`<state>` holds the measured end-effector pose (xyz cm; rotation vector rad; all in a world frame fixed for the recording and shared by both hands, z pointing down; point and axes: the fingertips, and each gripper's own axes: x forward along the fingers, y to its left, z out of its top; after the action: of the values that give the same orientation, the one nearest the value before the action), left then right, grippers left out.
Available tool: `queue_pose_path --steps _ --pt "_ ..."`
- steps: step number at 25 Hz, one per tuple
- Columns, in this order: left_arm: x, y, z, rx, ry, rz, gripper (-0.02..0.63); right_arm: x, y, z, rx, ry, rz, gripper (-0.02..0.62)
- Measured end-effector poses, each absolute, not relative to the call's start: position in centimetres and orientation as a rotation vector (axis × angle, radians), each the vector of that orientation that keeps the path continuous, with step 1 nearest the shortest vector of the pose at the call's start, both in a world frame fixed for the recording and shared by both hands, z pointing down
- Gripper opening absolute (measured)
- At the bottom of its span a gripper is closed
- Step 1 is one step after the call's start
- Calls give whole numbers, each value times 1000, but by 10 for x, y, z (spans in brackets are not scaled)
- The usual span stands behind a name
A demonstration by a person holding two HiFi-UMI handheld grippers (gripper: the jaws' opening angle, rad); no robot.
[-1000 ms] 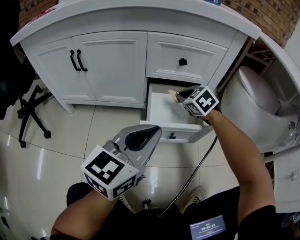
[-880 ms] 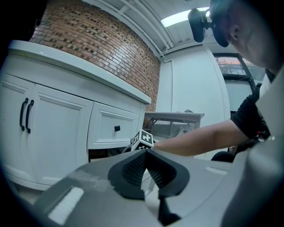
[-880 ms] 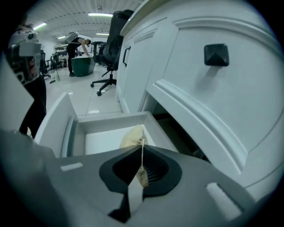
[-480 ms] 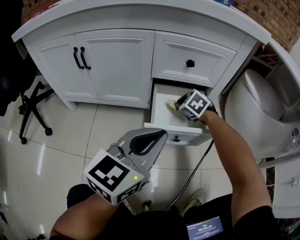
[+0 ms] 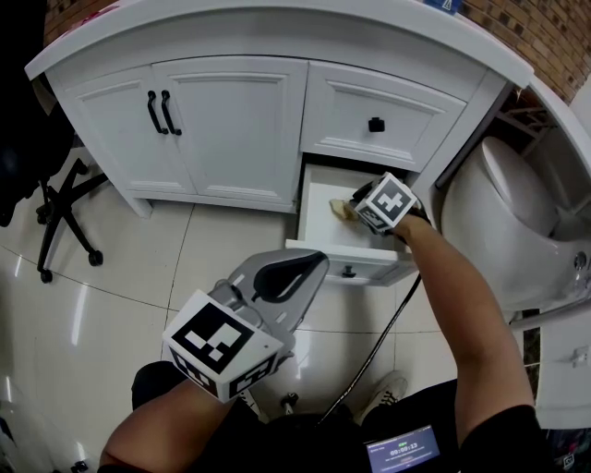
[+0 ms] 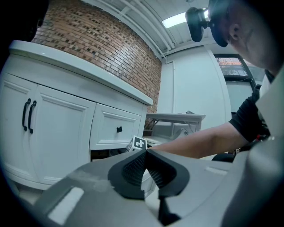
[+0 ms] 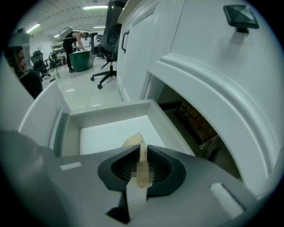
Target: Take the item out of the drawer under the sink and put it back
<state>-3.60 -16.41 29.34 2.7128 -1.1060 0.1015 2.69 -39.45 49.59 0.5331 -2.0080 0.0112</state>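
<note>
From my end I count two grippers — the left gripper [image 5: 312, 262] and the right gripper [image 5: 355, 198]. One tan item [image 7: 132, 142]. One white vanity [image 5: 277, 23] carries two cupboard doors [image 5: 102, 139], two black bar handles [image 5: 153, 113], two drawers — an upper drawer [image 5: 411, 115] and a lower drawer [image 5: 307, 211] — and two black knobs [image 5: 376, 125], one per drawer. In the head view I also tally one office chair [image 5: 57, 211], one toilet [image 5: 499, 212], one black cable [image 5: 391, 333] and one small screen [image 5: 406, 453].
</note>
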Motion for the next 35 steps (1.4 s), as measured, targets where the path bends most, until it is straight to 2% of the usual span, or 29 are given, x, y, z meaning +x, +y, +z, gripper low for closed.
queue_pose_path --steps 11,15,18,27,35 --pt "-42 -161 294 2719 -1127 110 5 41 -383 467 599 -1978 -48 40" --pt "-41 -159 294 2728 -1132 116 5 39 -371 444 612 -2002 -128 8" --pt "-45 -160 292 2731 -1145 116 5 35 -359 418 645 -2067 -165 8" --pt "-47 -156 286 2722 -1156 73 5 38 -291 341 791 -2373 14 8" --pt "-45 -154 286 2731 -1166 84 5 45 -230 291 842 -2543 41 8"
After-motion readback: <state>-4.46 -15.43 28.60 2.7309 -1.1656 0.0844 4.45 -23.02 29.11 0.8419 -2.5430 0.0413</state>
